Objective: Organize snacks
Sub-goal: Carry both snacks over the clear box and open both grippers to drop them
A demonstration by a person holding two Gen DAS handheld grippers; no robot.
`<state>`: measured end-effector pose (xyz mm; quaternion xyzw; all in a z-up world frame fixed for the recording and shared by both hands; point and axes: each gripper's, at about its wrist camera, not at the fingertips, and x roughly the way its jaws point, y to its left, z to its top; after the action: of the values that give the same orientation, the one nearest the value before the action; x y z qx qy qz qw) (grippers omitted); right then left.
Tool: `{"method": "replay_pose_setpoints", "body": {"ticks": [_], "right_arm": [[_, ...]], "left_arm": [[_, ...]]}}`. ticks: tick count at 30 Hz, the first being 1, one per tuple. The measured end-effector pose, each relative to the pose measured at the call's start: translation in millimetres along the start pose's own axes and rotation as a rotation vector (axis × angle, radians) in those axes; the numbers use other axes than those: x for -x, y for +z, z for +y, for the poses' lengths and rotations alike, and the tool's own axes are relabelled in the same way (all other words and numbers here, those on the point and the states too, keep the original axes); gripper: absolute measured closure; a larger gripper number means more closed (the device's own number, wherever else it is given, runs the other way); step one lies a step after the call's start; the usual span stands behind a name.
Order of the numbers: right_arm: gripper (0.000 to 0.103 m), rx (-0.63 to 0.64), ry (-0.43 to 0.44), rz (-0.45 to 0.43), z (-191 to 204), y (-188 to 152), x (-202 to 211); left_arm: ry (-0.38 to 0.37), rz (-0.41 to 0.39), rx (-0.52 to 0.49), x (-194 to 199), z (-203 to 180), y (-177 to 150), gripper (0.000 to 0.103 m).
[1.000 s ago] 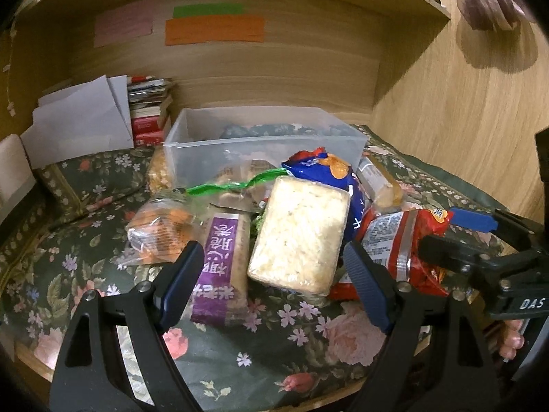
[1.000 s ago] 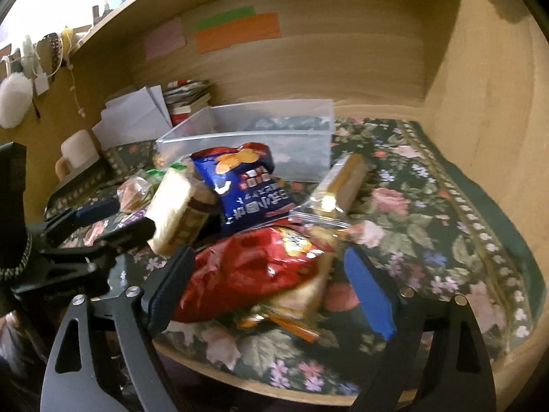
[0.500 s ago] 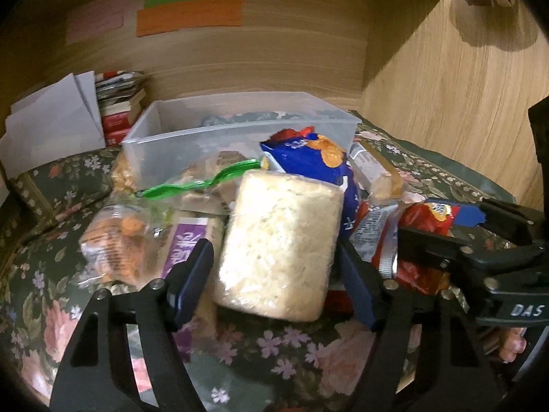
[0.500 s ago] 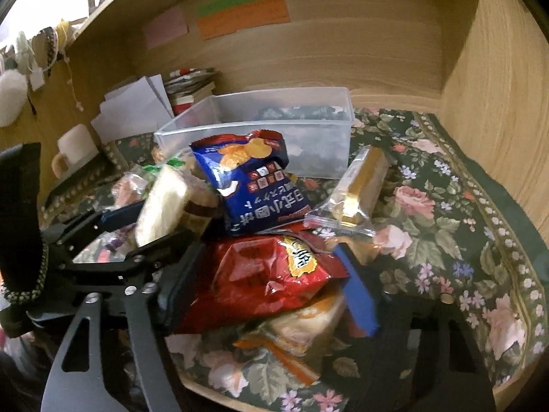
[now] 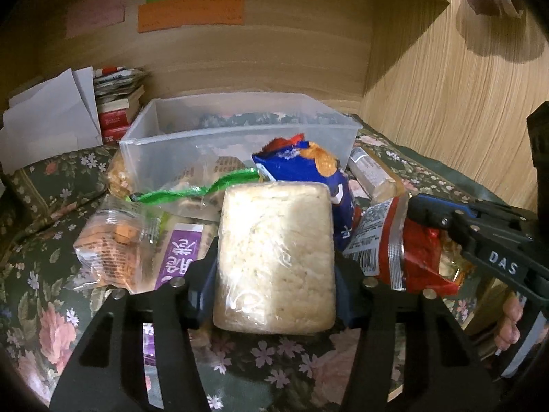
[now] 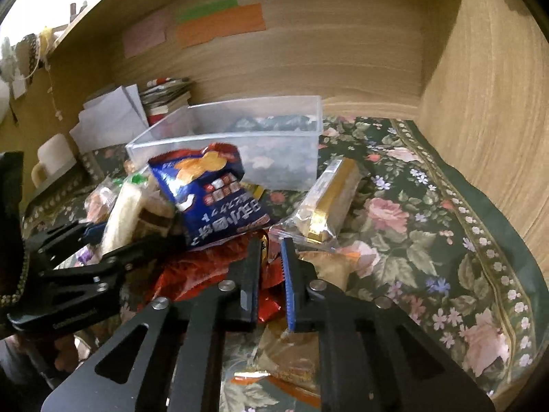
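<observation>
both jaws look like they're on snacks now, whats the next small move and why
Probably lift both snacks a little, then carry them to the clear bin. The left gripper has its jaws closing around the pale rice cake pack, and the right gripper is pinched on the red snack bag. The bin sits just behind the pile and looks empty.

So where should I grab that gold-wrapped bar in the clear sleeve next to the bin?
Probably across the narrow middle of the gold-wrapped bar, jaws on its two long sides, coming from above on the open floral cloth side. It lies flat and alone there; the clear bin and the blue bag crowd its other sides.
</observation>
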<state>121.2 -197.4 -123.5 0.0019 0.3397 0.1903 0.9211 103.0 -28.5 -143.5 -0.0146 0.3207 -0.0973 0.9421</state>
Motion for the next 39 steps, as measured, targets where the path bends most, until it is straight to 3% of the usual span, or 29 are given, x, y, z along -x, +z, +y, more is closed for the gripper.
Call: {"method": "replay_pose_setpoints", "body": {"ticks": [16,22,30,39], "right_arm": [[0.095,0.013,-0.091,-0.145,-9.1,35.5,20.6],[0.095,0.018,-0.157,-0.145,-18.2,44.7,9.3],[0.095,0.022,-0.13,-0.172,-21.7,66.0,17.0],[0.095,0.073,-0.108,-0.24,-6.6,100.4,24.9]], "left_arm": [[0.021,-0.121,0.008,35.6,12.6,24.2,0.048],[0.033,-0.127,0.02,38.9,15.6,21.8,0.048],[0.051,-0.139,0.028,39.1,24.9,34.1,0.048],[0.091,-0.17,0.011,36.2,40.7,72.5,0.048]]}}
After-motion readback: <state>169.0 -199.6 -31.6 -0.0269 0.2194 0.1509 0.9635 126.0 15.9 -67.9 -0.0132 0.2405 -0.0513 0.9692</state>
